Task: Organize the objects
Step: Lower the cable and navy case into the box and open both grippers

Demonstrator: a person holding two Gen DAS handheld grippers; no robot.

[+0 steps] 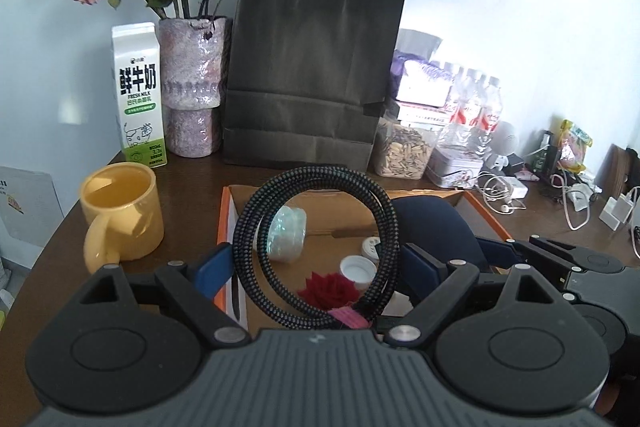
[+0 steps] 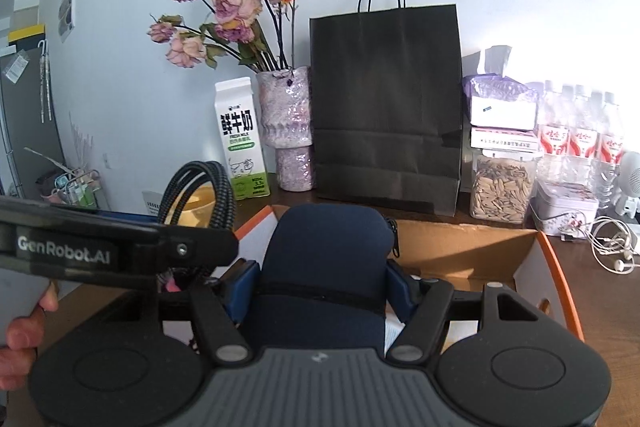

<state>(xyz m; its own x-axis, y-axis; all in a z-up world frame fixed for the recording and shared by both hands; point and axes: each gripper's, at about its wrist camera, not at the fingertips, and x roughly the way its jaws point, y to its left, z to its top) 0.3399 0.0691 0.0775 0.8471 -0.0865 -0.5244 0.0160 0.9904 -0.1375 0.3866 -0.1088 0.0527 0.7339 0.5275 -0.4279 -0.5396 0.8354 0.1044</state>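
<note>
cable coil (image 1: 316, 247): stands upright, ring faces camera, left gripper (image 1: 320, 267) jaws clamped on it
navy pouch (image 2: 320, 267): long axis toward 12 o'clock, right gripper (image 2: 320, 287) jaws clamped; lower end hidden

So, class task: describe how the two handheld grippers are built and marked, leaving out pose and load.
Both the left gripper and right gripper have a grey ribbed body flanked by two round black discs, black link arms with silver pivot pins, and blue pads on the jaws. In the right wrist view, white "GenRobot.AI" lettering runs along the left gripper's black side.
</note>
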